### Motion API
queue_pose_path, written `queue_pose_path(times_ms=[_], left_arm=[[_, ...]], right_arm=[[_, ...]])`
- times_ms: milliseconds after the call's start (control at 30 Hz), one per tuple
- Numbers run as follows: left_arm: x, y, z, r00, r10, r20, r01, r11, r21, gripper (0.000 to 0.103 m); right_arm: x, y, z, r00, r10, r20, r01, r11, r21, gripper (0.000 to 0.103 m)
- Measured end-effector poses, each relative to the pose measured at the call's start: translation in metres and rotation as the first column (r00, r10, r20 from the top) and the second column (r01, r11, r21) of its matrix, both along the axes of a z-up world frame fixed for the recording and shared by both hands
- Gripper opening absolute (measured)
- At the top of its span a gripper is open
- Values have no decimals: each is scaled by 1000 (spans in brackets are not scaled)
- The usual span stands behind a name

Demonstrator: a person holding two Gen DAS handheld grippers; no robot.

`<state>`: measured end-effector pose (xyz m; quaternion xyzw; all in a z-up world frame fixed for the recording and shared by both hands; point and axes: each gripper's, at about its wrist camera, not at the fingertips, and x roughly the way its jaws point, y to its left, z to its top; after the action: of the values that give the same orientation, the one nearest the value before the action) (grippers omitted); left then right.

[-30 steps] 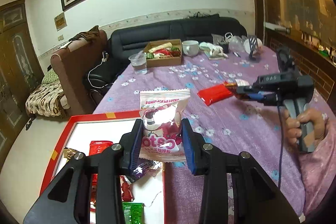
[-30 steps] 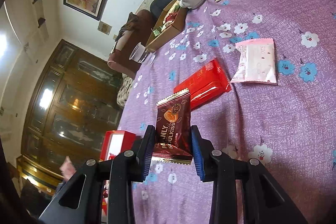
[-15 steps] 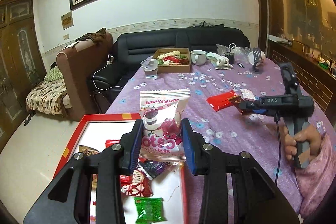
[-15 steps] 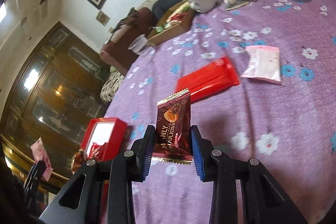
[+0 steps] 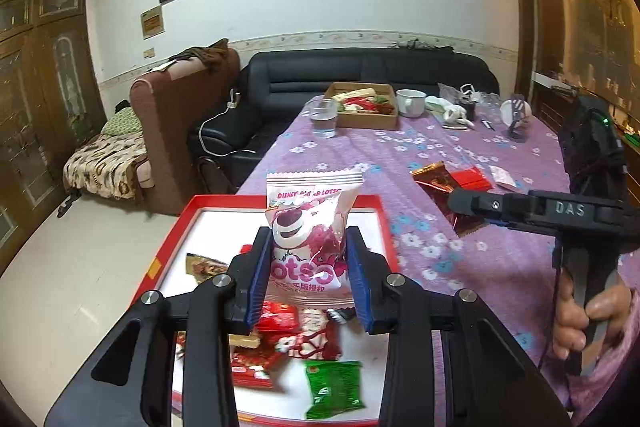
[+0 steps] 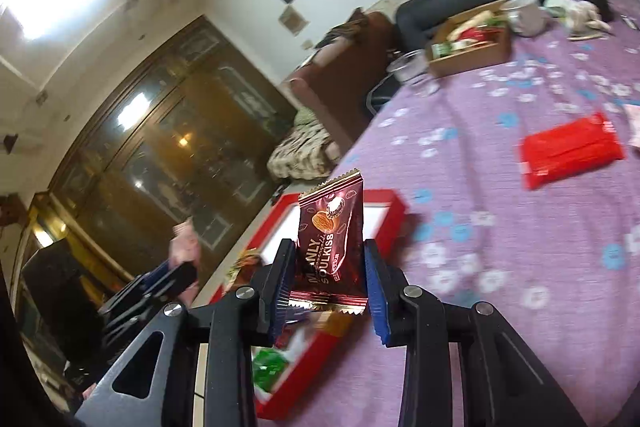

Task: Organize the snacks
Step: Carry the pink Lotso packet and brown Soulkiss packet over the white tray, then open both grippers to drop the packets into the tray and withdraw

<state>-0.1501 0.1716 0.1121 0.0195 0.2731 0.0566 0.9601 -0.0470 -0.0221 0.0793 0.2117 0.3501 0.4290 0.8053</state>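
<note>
My left gripper is shut on a pink Lotso snack bag, held upright over the red tray. Several snack packets lie in the tray, among them a green one and red ones. My right gripper is shut on a dark brown almond-chocolate packet near the tray's right rim. In the left wrist view the same right gripper comes in from the right with that brown packet, a hand on its grip.
On the purple flowered tablecloth lie a red packet and a small pink packet. Farther back stand a glass, a cardboard box of snacks and a white mug. A black sofa lies behind.
Both grippers have carried their packets toward the red tray. The right gripper rolled upright and swung left, so the tray now lies just beyond it. More of the tray shows under the left gripper.
</note>
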Motion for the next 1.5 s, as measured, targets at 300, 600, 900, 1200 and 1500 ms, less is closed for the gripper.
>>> queue_pose_path(times_ms=[300, 600, 900, 1200, 1500], left_arm=[[-2, 22, -10, 999, 54, -7, -54, 999, 2, 34], [0, 40, -23, 996, 83, -34, -84, 996, -22, 34], [5, 54, -35, 992, 107, -65, -109, 994, -32, 35], [10, 61, -46, 984, 149, -95, -151, 988, -16, 67], [16, 62, -53, 981, 143, -130, -146, 989, -16, 73]], right_arm=[[-22, 55, -3, 996, 92, 8, -92, 995, -32, 34], [-30, 84, -17, 992, 129, -7, -129, 990, -65, 34], [-34, 101, -20, 989, 146, -17, -147, 986, -80, 37], [-26, 94, -21, 992, 126, -26, -127, 990, -59, 37], [-4, 46, -23, 998, 22, -58, -23, 1000, -17, 40]])
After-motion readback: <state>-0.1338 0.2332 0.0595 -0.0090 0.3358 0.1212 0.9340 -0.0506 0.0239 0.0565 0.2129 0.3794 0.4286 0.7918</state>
